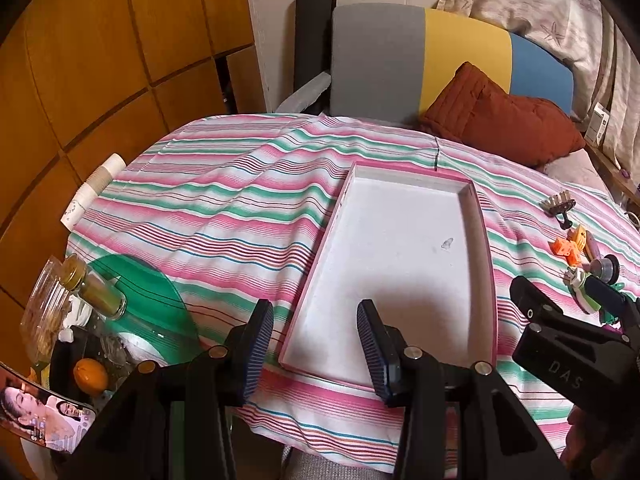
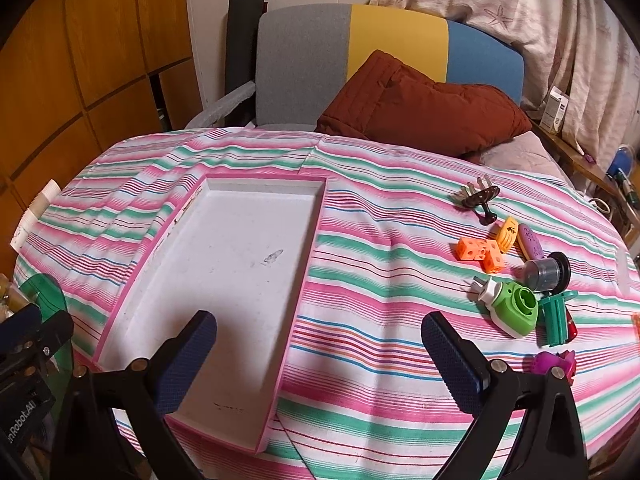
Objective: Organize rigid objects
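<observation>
A shallow white tray with a pink rim (image 1: 476,216) (image 2: 316,216) lies empty on the striped cloth. My left gripper (image 1: 316,350) is open and empty above the tray's near left corner. My right gripper (image 2: 320,360) is open and empty above the tray's near right edge. Small rigid objects lie to the right: orange cheese-like blocks (image 2: 480,254), a yellow piece (image 2: 506,234), a purple piece (image 2: 530,242), a grey cap (image 2: 544,272), a green-and-white plug device (image 2: 510,306), a green part (image 2: 556,318), a brown hair clip (image 2: 482,198) and a magenta piece (image 2: 554,362).
The table carries a pink-green striped cloth (image 2: 380,360). At the left are a green disc (image 1: 148,304), a spice jar (image 1: 96,292), an orange fruit (image 1: 90,374), a phone (image 1: 44,414) and stacked paper cups (image 1: 94,192). A chair with a rust cushion (image 2: 420,108) stands behind.
</observation>
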`<control>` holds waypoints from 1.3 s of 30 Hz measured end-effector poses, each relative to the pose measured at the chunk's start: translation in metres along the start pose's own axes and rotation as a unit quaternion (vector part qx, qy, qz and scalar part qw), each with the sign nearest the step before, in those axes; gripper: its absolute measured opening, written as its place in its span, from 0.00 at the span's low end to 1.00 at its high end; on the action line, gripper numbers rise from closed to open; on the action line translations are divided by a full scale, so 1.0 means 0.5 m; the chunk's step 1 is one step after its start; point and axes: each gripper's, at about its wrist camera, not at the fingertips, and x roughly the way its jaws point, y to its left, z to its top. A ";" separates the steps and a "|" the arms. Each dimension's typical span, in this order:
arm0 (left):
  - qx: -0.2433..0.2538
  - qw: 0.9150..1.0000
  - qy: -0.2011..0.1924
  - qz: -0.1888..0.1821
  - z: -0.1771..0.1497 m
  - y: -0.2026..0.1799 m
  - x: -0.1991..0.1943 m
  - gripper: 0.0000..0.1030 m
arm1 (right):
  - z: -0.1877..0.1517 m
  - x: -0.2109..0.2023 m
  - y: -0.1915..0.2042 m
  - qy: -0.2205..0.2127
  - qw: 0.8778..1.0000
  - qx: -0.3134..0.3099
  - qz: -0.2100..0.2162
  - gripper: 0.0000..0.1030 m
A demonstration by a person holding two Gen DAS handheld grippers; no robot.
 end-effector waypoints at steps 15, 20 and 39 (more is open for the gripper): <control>0.004 1.000 0.006 0.004 -0.007 -0.012 -0.002 0.42 | -0.005 -0.012 -0.017 -0.007 1.000 0.002 -0.002 1.00; 0.005 1.000 0.010 -0.005 -0.011 -0.018 -0.003 0.42 | -0.009 -0.020 -0.037 -0.020 1.000 0.007 -0.004 1.00; 0.096 0.976 0.042 -0.193 -0.084 -0.173 0.001 0.42 | -0.088 -0.037 -0.291 0.003 0.997 0.071 -0.026 1.00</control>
